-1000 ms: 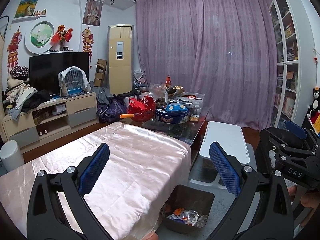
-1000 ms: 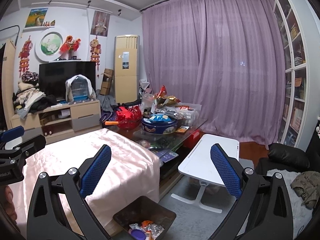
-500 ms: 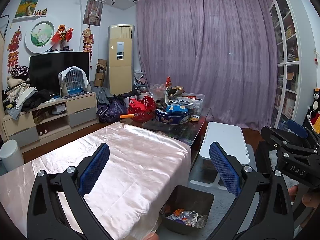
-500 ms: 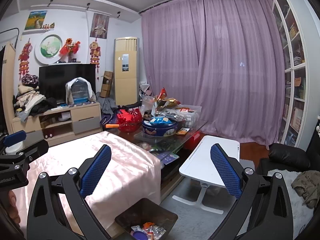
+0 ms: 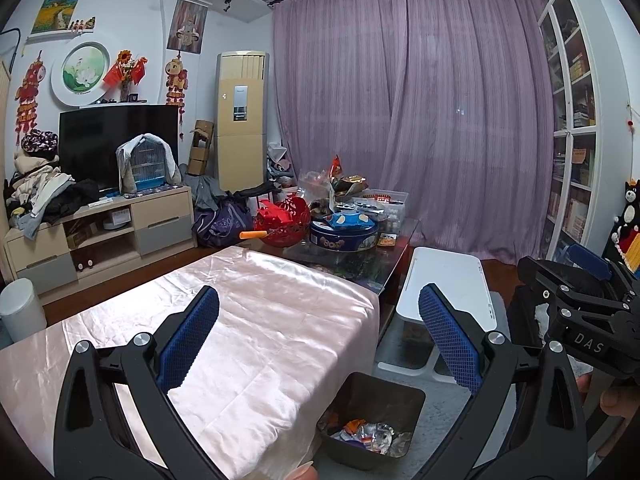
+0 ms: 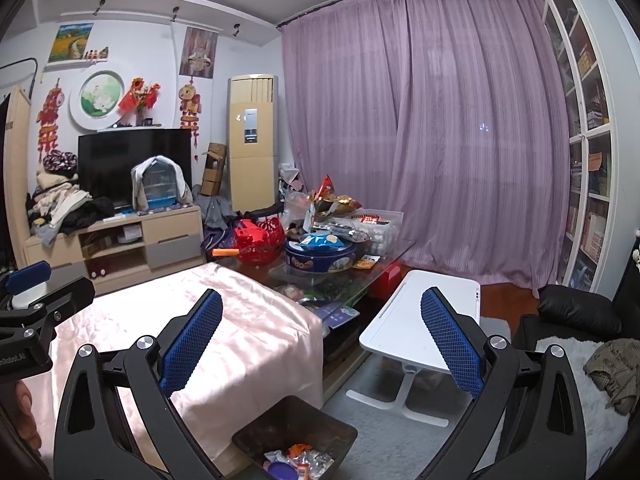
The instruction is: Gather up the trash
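Apparently, little is left to be collected. The desk (image 5: 256, 320), draped in a pale pink cloth, is seen bare of loose litter on the stretch in view, though the glass coffee table (image 5: 384, 248) beyond it is crowded with tins and packets that may not count as trash. The dark bin (image 5: 400, 396) is set on the floor at the desk's near corner, and crumpled wrappers (image 5: 368, 432) are held inside it. The left tool (image 5: 320, 344) and the right tool (image 6: 320, 344) are both held wide apart, with nothing gripped.
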Available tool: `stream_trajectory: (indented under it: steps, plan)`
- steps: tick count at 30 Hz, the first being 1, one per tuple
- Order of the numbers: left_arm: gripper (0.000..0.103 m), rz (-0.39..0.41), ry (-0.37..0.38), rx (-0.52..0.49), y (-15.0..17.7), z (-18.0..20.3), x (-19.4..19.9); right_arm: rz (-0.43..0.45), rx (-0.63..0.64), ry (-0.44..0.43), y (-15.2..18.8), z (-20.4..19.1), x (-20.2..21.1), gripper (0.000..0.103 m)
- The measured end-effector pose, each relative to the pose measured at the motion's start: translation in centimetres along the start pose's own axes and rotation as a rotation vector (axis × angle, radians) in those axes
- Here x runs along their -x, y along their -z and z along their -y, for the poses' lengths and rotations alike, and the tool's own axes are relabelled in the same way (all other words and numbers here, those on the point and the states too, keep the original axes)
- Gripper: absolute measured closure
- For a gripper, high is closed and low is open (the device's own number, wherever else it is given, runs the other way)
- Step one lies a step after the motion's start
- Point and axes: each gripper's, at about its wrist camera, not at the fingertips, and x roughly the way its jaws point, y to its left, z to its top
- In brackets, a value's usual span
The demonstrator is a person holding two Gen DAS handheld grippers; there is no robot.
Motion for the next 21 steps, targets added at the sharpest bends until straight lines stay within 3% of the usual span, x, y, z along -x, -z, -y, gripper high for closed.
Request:
stream_trajectory:
  steps: [21]
  plan:
    - [0.008,0.004,0.003,-0.005,-0.2,1.3,0.6,0.005,-0.017,0.008,0.3,0.1,0.7,0.003]
